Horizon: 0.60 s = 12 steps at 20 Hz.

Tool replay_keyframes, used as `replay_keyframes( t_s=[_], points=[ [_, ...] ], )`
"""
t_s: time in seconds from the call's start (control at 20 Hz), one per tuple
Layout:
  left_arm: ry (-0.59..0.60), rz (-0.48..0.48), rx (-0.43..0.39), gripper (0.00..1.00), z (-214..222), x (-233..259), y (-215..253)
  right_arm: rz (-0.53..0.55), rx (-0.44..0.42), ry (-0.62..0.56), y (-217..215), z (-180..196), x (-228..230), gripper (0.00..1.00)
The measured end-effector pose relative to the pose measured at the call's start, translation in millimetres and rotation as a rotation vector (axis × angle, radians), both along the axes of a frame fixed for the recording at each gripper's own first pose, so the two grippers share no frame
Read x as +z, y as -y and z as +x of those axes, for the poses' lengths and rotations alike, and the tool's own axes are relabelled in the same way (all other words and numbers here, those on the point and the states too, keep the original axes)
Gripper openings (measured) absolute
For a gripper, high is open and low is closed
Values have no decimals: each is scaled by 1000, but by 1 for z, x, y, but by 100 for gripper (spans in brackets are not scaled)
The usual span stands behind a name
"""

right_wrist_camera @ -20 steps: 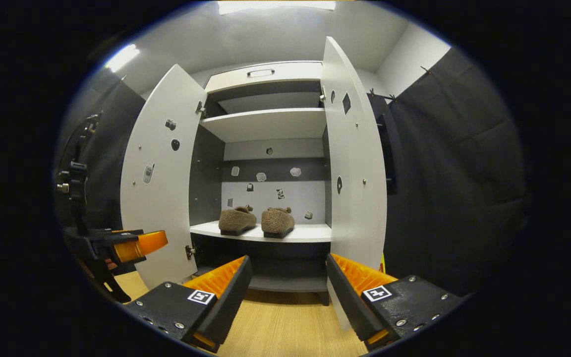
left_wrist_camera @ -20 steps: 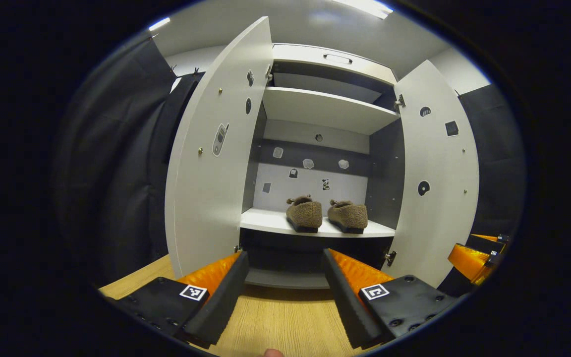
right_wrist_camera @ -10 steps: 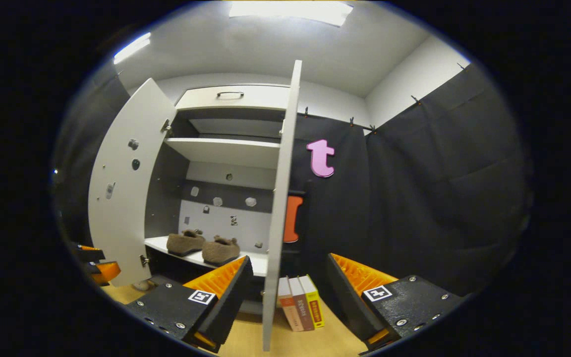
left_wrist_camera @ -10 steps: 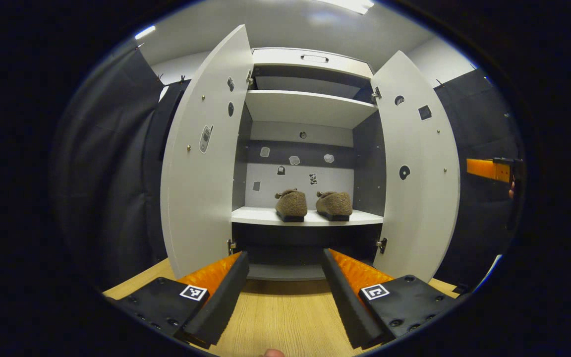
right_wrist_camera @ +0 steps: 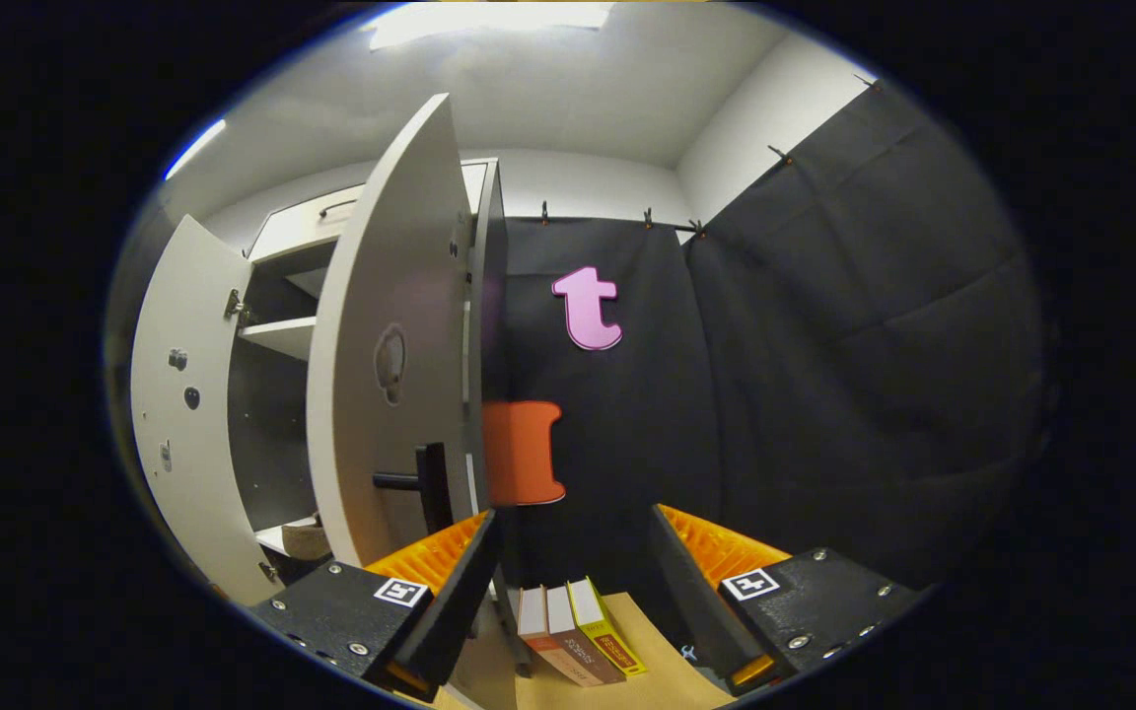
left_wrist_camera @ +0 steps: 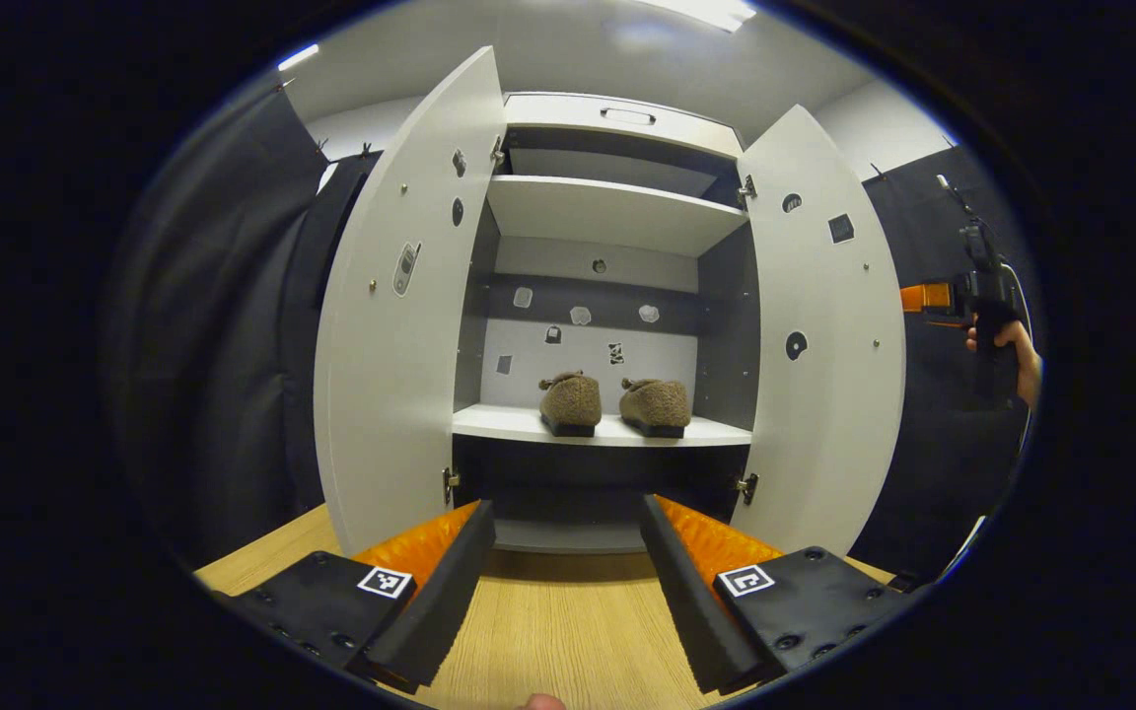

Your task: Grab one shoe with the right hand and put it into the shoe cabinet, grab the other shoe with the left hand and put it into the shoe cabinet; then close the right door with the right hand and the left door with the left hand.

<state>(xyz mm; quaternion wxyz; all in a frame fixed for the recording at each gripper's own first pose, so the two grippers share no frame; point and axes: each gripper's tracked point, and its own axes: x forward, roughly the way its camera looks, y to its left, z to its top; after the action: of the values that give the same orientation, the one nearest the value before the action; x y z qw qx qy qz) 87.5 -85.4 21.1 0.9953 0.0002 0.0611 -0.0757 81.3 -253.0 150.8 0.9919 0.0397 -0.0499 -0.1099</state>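
Standing open, the right door [right_wrist_camera: 381, 365] lies just left of the empty, spread right gripper [right_wrist_camera: 568, 582], its outer face and handle [right_wrist_camera: 420, 483] close by. Both shoes [left_wrist_camera: 612, 404] sit on the cabinet shelf [left_wrist_camera: 509, 426]. The left gripper [left_wrist_camera: 568, 592], also spread, waits centred farther back.

Three books [right_wrist_camera: 573, 631] stand leaning on the wooden floor [left_wrist_camera: 548, 631] beside black cloth [right_wrist_camera: 824, 345], under a white ceiling [right_wrist_camera: 568, 89]
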Motion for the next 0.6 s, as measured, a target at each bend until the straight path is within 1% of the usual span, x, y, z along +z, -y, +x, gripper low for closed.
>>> replay_keyframes(
  t_s=[0.05,0.1,0.25,0.45,0.6],
  points=[
    [-3,-3,2,99,1,0,-1,-10,-6,1,0,3,1,98],
    [-2,-5,4,97,2,1,-3,-19,-9,8,0,3,4,92],
    [5,-5,17,97,6,3,-8,-45,-8,10,-2,1,4,91],
    [-3,-5,13,97,8,-1,-9,-74,-3,5,-10,3,6,89],
    [-7,-14,7,96,9,-5,-8,-59,51,10,-43,2,7,88]
  ],
)
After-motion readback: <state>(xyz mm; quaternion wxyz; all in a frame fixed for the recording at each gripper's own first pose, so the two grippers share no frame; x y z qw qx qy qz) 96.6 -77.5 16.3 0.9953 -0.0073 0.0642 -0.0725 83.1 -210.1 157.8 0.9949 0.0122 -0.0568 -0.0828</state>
